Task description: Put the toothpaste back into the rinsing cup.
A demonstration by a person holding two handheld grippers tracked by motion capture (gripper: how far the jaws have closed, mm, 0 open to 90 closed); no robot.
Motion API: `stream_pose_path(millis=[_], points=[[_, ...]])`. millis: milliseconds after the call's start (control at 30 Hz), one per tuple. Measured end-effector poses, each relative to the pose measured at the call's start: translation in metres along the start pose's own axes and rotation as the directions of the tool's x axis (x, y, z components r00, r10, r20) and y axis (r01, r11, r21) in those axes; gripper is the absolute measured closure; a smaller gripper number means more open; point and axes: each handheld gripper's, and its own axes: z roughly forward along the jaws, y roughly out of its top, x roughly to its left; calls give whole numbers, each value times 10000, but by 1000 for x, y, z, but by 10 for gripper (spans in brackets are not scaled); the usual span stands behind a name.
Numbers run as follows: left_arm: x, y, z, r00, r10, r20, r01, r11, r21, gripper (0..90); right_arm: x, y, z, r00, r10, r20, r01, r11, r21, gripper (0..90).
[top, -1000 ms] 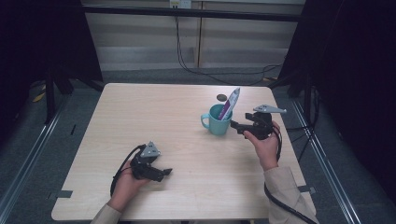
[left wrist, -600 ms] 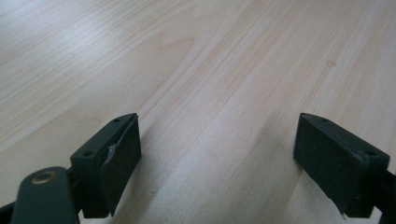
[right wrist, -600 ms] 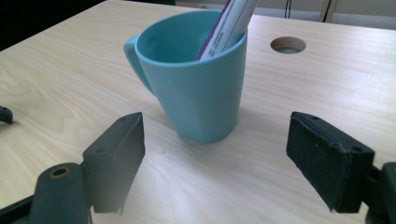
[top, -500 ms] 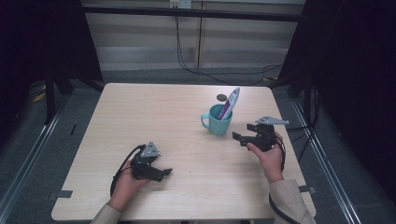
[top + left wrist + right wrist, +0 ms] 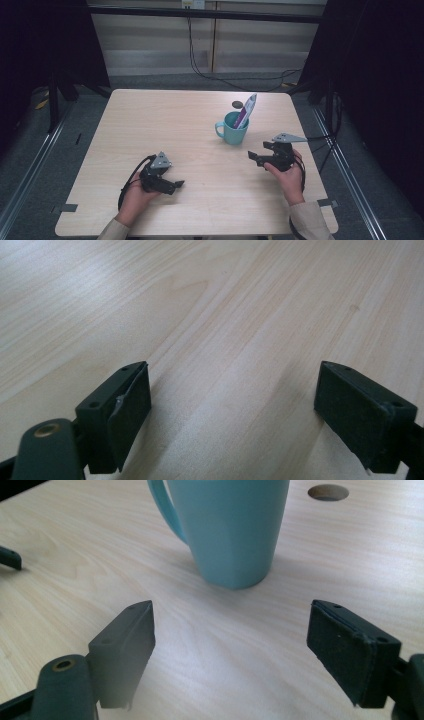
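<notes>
Mug (image 5: 234, 129) stands upright on bench (image 5: 150, 120), holding a tube (image 5: 246, 110). Right hand-held gripper (image 5: 260, 156) faces it, released; left hand-held gripper (image 5: 172, 185) rests released, idle.

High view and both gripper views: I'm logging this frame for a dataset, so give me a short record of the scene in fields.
table: light wood, small round hole near far edge
mug: teal, upright, handle toward the person's left
in mug: purple and white tube, leaning out
left gripper: open, holding nothing, low over bare table
right gripper: open, holding nothing, near the mug, apart from it
</notes>
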Motion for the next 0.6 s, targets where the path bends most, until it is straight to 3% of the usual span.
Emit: stream_pose_path(millis=[600], points=[[0,0,0,10000,7,-1,-7,10000,32,147,12,-27,-1,9993,-368,-74,373,9970,685,188]])
